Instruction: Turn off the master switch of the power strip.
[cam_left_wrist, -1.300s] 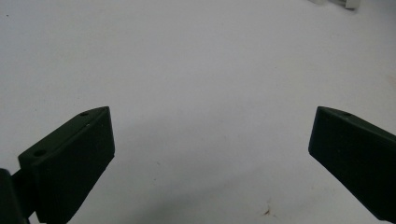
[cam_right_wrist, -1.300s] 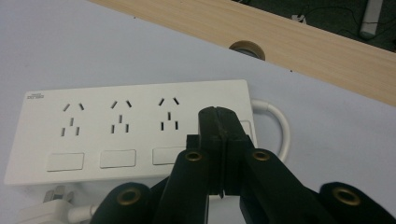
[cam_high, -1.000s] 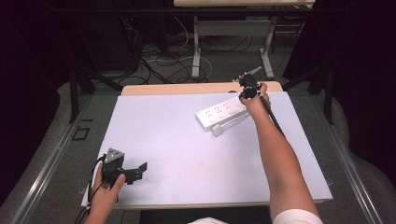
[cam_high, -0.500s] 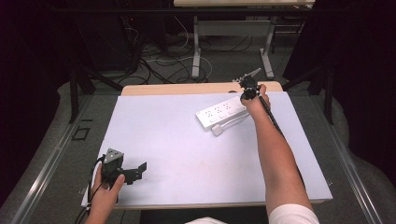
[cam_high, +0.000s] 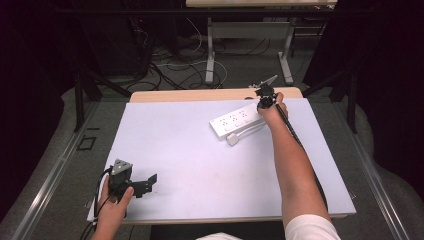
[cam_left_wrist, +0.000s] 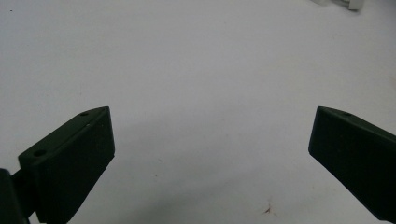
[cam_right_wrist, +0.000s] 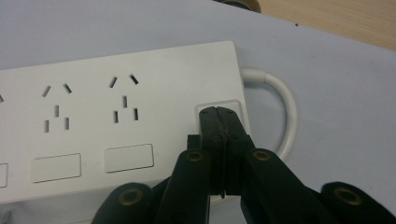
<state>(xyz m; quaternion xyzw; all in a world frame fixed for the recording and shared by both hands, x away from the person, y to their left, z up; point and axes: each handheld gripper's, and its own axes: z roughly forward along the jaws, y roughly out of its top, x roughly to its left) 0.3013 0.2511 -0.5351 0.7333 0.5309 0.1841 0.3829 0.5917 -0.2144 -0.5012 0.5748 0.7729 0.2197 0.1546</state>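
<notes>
The right forearm reaches far across the desk (cam_high: 200, 150), its right hand-held gripper (cam_right_wrist: 218, 113) tilted down, jaws pressed together, tips on the square button at one end of the single white power strip (cam_high: 235, 120). The strip lies near the desk's far edge, long axis slanting from near-left to far-right, cable (cam_right_wrist: 285, 112) looping off its end. Well nearer than the strip, at the desk's near-left corner, the left hand-held gripper (cam_high: 142, 182) rests low, jaws wide apart and empty.
</notes>
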